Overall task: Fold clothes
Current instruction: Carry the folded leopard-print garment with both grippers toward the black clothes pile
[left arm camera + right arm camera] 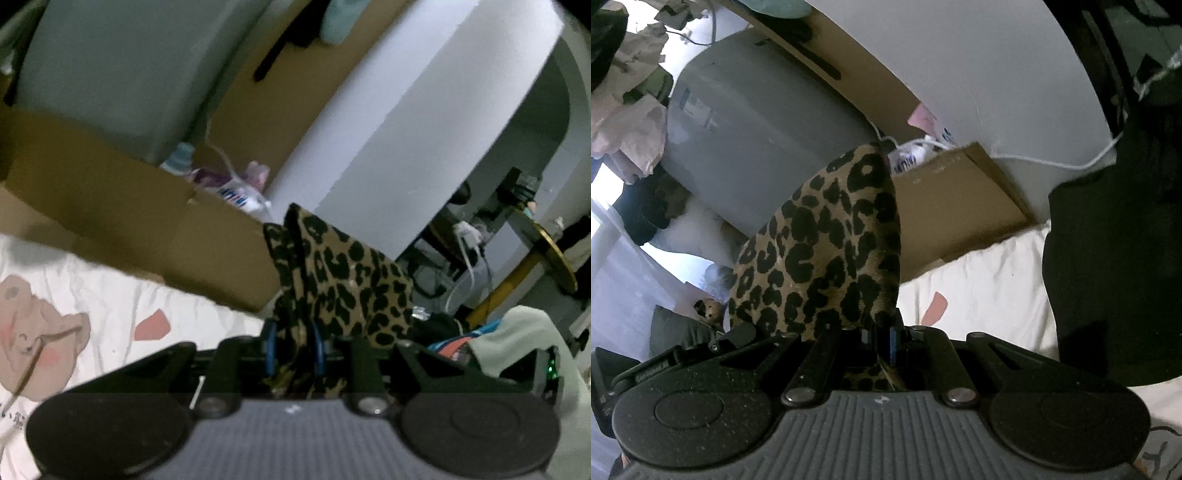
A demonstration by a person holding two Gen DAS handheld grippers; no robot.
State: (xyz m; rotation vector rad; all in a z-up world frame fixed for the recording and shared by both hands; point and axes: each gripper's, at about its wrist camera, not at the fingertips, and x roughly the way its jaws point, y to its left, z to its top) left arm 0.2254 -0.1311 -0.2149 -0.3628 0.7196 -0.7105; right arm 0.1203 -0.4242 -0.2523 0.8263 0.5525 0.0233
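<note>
Centre frame, both my grippers, left gripper (295, 350) and right gripper (882, 343), pinch the leopard-print garment (343, 280); I'd keep tension even, corners level before lowering.

Ahead of the left gripper (295, 350), the raised leopard-print cloth (343, 280) fills the middle, with a cardboard box (147, 214) close behind it to the left. Open white bedsheet (110, 295) lies lower left. On the right, a cluttered round side table (554, 254) blocks passage. For the right gripper (886, 343), a black garment (1108, 258) walls off the right; bedsheet between it and the cloth stays free.
</note>
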